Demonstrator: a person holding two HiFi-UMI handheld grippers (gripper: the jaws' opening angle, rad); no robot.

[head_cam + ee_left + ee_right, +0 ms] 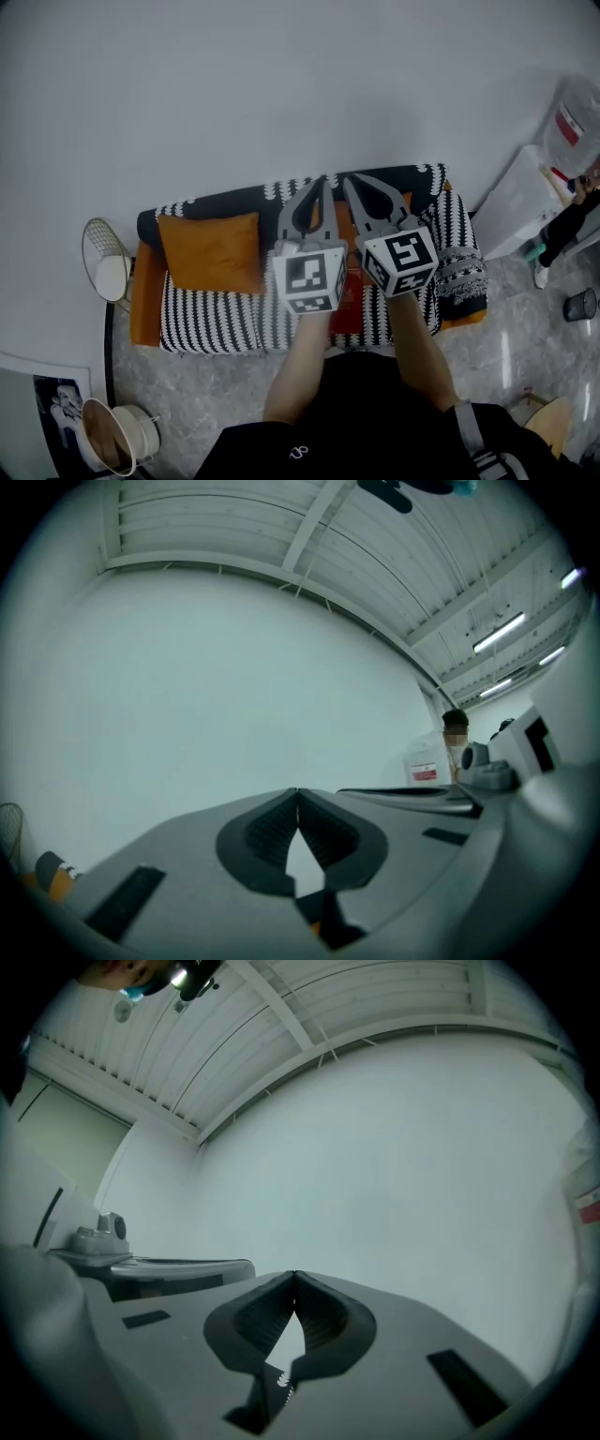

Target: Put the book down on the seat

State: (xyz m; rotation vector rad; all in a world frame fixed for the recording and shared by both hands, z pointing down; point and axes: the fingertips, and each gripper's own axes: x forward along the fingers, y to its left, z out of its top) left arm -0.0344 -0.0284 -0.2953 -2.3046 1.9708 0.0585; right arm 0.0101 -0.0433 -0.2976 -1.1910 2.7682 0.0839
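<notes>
A person is standing over a black-and-white patterned sofa (216, 323), holding the left gripper (324, 182) and right gripper (350, 179) side by side, both clenched on nothing. A flat red shape, probably the book (350, 302), is lying on the seat beneath them. It is looking light and stiff, best pinched at an edge. An orange cushion (211, 251) is sitting on the left, against a bare white wall.

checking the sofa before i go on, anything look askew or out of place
Nothing stands out. The orange cushion leans against the sofa back and the patterned throw lies flat on the seat. A flat red thing, maybe the book, lies under the shut, empty left gripper and right gripper.
</notes>
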